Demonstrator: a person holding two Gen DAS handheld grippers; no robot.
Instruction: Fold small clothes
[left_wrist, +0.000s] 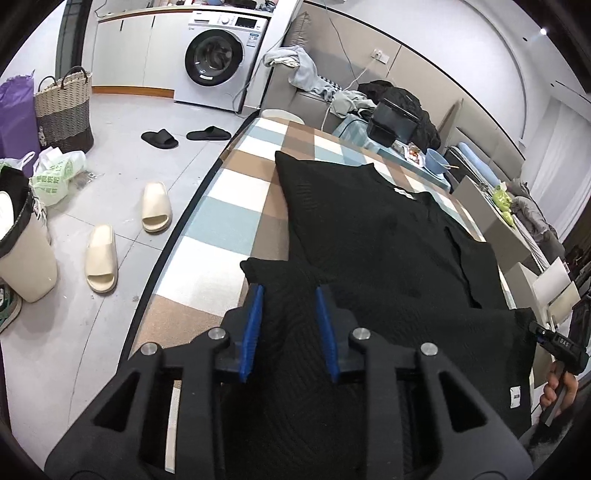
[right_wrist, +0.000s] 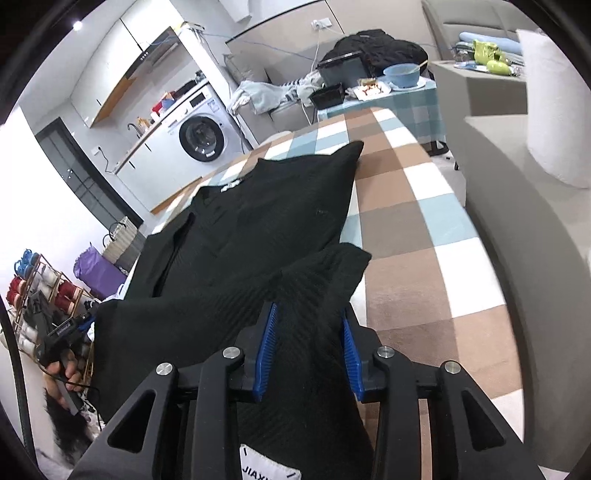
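Ahead and left of the left tongs, a white washing machine (left_wrist: 218, 55) stood against the far wall, with a woven basket (left_wrist: 64, 107) and a purple bag (left_wrist: 16, 110) further left. Two cream slippers (left_wrist: 101, 264) lay near. Beyond the right tongs sat a blue bowl (right_wrist: 400, 75), possibly holding chopsticks.

The left black two-finger gripper with blue ribbed pads (left_wrist: 289, 308) points forward and slightly downward, its jaws parted with a clear gap between the pads. The right black two-finger gripper with blue ribbed pads (right_wrist: 309, 328) sits in the same pose, jaws likewise spread apart. Seen from the left wrist view, the person's bare right hand (left_wrist: 558, 393) wraps around a dark handle at the far right edge. From the right wrist view, the person's bare left hand (right_wrist: 63, 373) grips its handle at the lower left.
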